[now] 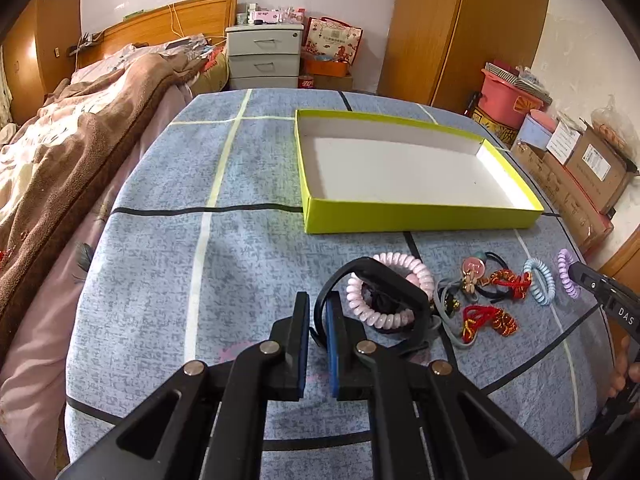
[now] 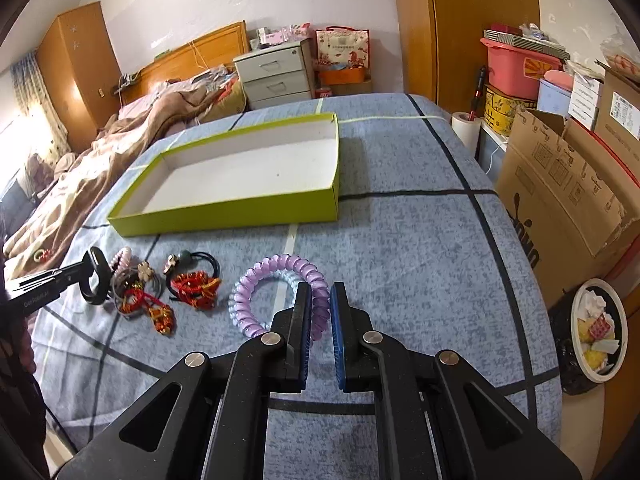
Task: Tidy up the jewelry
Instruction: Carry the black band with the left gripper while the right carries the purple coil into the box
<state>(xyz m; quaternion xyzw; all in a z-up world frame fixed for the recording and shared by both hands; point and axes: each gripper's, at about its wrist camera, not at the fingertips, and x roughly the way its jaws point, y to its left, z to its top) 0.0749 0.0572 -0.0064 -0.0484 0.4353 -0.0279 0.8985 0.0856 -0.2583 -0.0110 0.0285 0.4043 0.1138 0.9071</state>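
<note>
The left tool pinches a black bangle above the pink coil hair tie; the right tool pinches the purple coil hair tie near the green tray.

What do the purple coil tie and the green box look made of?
Purple coil tie: glossy, translucent plastic by the look; light shines through its spiral loops. Green box: likely thin cardboard, matte lime outside, plain white inside, with sharp folded corners.

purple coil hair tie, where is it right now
The purple coil hair tie is at the right end of the jewelry row, its near side between the right gripper's fingers, overlapping the blue coil hair tie.
</note>
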